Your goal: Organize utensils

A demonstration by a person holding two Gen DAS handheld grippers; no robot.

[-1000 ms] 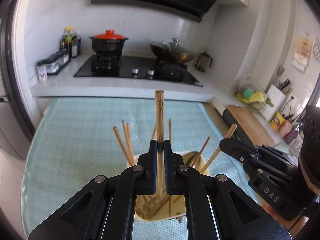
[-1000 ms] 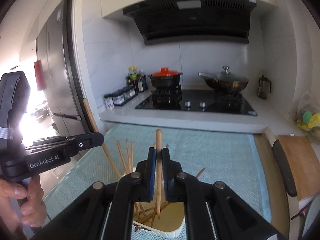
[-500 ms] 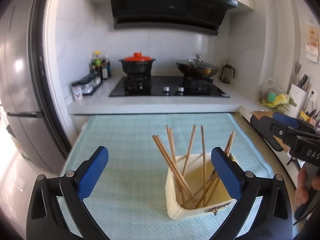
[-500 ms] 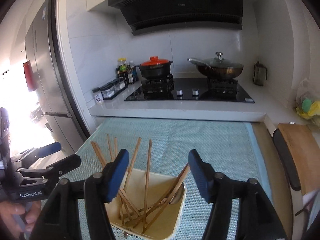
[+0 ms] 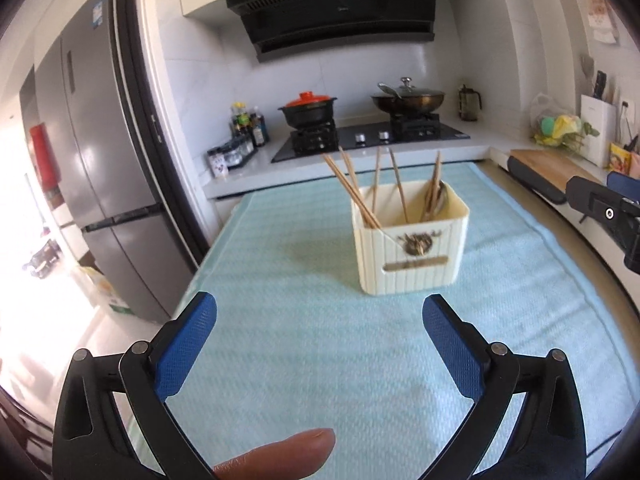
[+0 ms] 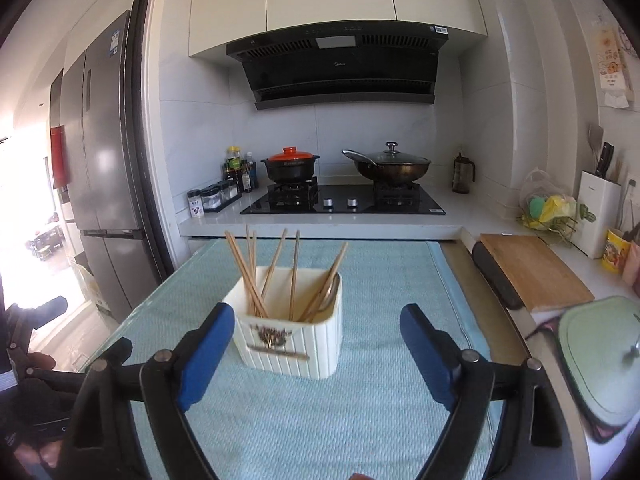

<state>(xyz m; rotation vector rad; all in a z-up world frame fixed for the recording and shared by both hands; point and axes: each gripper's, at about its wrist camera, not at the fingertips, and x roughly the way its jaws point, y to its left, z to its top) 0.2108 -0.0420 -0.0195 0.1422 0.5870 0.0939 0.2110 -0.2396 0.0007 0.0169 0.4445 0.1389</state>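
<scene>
A cream ribbed utensil holder (image 5: 412, 248) stands on the light blue mat (image 5: 280, 340). It holds several wooden chopsticks (image 5: 352, 192) and a metal spoon (image 5: 438, 200). It also shows in the right wrist view (image 6: 292, 340), with the chopsticks (image 6: 248, 272) leaning in it. My left gripper (image 5: 320, 340) is open and empty, well back from the holder. My right gripper (image 6: 316, 344) is open and empty, its jaws either side of the holder in view but nearer than it. The right gripper also shows at the right edge of the left wrist view (image 5: 608, 216).
A stove (image 6: 344, 200) with a red-lidded pot (image 6: 290, 166) and a wok (image 6: 392, 166) is on the far counter. A cutting board (image 6: 532, 272) and a green lid (image 6: 600, 356) lie to the right. A fridge (image 5: 100, 160) stands left.
Both grippers let go of their chopsticks into the holder, opened wide and pulled back and away from it.
</scene>
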